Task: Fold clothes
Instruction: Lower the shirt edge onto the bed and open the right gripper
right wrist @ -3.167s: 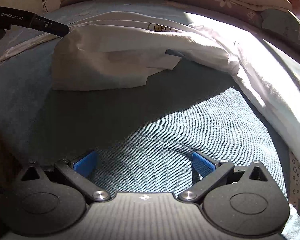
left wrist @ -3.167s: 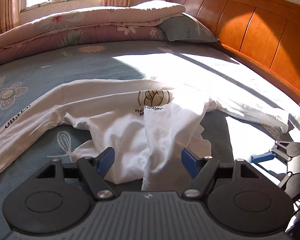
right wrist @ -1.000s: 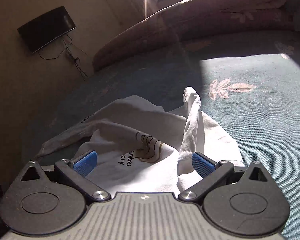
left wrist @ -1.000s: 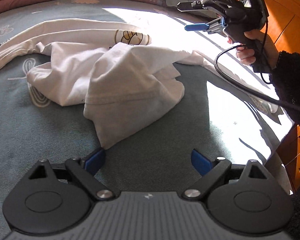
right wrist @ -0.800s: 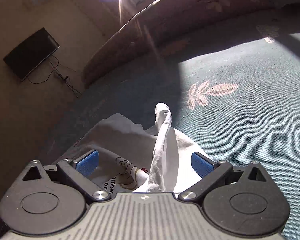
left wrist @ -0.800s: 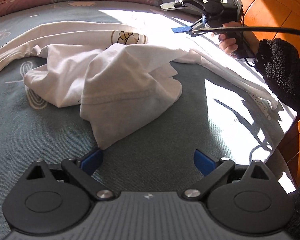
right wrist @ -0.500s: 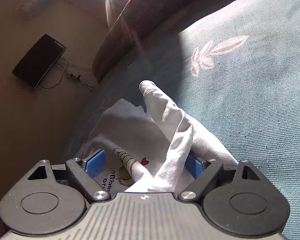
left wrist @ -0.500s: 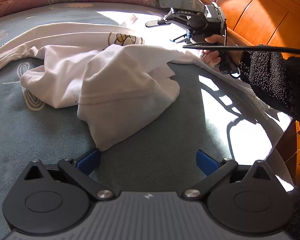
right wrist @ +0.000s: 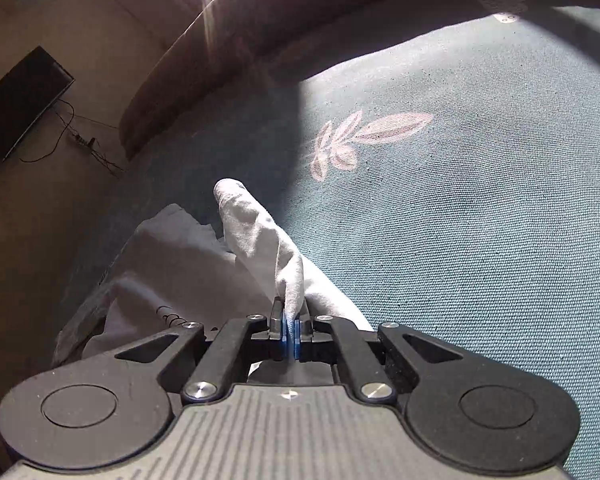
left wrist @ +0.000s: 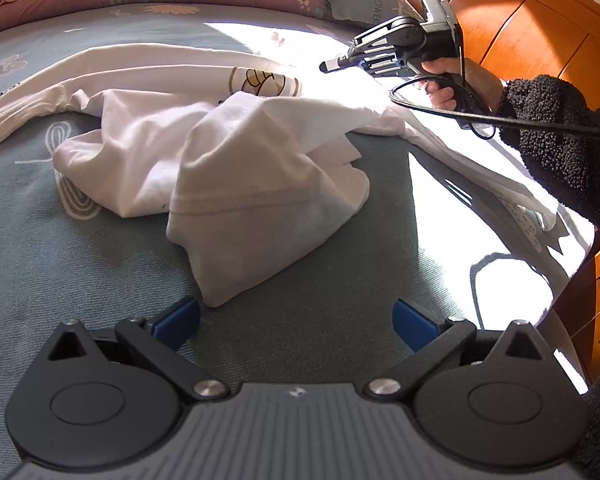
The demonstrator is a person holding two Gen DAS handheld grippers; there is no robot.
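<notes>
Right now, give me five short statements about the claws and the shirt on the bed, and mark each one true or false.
1. The right claw is shut on a pinch of the white shirt. True.
2. The left claw grips the shirt's hem. False: it is open over the blue bedsheet, just short of the shirt's near corner, holding nothing.
3. The shirt lies flat and smoothed out. False: it is crumpled in a heap, with a printed logo partly showing.
4. A wooden headboard stands behind the hand that holds the right claw. True.
5. The bedsheet is plain red. False: it is blue-green with pale leaf and flower prints.
</notes>
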